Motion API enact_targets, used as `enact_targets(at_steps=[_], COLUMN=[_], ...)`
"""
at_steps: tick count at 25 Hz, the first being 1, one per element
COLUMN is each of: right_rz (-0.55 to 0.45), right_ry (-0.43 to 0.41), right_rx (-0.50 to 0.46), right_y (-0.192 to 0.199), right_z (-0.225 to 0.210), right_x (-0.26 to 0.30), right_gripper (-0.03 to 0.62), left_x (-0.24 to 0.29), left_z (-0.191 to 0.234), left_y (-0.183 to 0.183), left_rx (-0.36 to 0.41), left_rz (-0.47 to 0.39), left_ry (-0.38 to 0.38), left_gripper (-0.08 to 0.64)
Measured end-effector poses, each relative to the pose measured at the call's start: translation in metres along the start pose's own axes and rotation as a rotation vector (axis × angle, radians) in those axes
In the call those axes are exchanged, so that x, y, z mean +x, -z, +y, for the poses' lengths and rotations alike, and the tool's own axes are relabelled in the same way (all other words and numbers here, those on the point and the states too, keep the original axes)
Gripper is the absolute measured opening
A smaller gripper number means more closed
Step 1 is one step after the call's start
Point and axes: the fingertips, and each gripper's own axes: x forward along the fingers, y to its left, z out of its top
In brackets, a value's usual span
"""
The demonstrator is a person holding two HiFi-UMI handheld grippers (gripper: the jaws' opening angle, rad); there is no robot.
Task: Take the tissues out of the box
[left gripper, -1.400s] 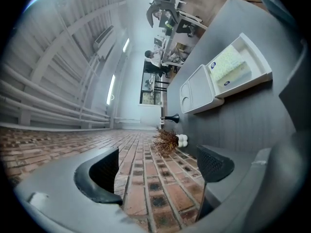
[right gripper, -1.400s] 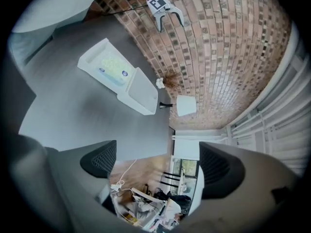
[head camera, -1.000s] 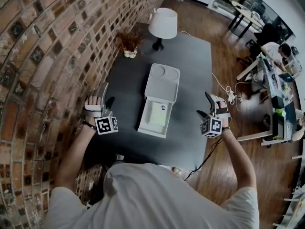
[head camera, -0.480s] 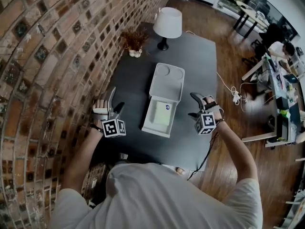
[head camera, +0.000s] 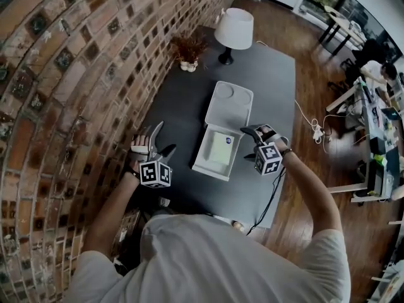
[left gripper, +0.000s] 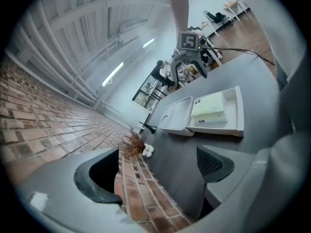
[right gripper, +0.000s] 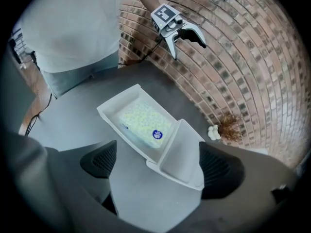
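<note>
A white box (head camera: pixel 209 164) lies open on the dark table (head camera: pixel 183 106), its lid (head camera: pixel 231 103) folded back toward the lamp. A pale yellow tissue pack (head camera: pixel 220 148) with a blue sticker fills the tray. My right gripper (head camera: pixel 247 142) is open, hovering just off the tray's right edge and empty. My left gripper (head camera: pixel 161 141) is open and empty, a hand's width left of the box near the brick wall. The right gripper view looks down on the tissue pack (right gripper: pixel 143 123) between its open jaws. The left gripper view shows the box (left gripper: pixel 233 123) from the side and the right gripper (left gripper: pixel 190 57) above it.
A white lamp (head camera: pixel 233 30) and a small dried plant (head camera: pixel 188 49) stand at the table's far end. The brick wall (head camera: pixel 76 74) runs along the left side. A black cable (head camera: pixel 271 194) hangs off the right edge. Desks and a seated person (head camera: pixel 379 74) are far right.
Both grippers have moved inward toward the box. The right one has come left to the tray's right edge; the left one has come right. Both stay open.
</note>
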Motion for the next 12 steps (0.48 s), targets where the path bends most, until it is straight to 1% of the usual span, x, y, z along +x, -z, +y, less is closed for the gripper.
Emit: enact_targets(at_steps=[5, 9, 12], right_rz=[-0.015, -0.001, 0.007], right_ry=[-0.073, -0.131, -0.171], right_rx=[-0.082, -0.197, -0.264], right_y=[-0.016, -0.025, -0.031], right_z=[0.001, 0.005, 0.009], right_x=[0.019, 0.034, 0.045], right_gripper=[0.541, 0.541, 0.541], left_x=[-0.006, -0.010, -0.012], left_z=[-0.017, -0.023, -0.026], left_y=[0.000, -0.003, -0.006], left_rx=[-0.110, -0.207, -0.282], left_rz=[-0.016, -0.040, -0.056], left_ry=[0.075, 0.114, 0.150], left_gripper=[0.491, 0.491, 0.491])
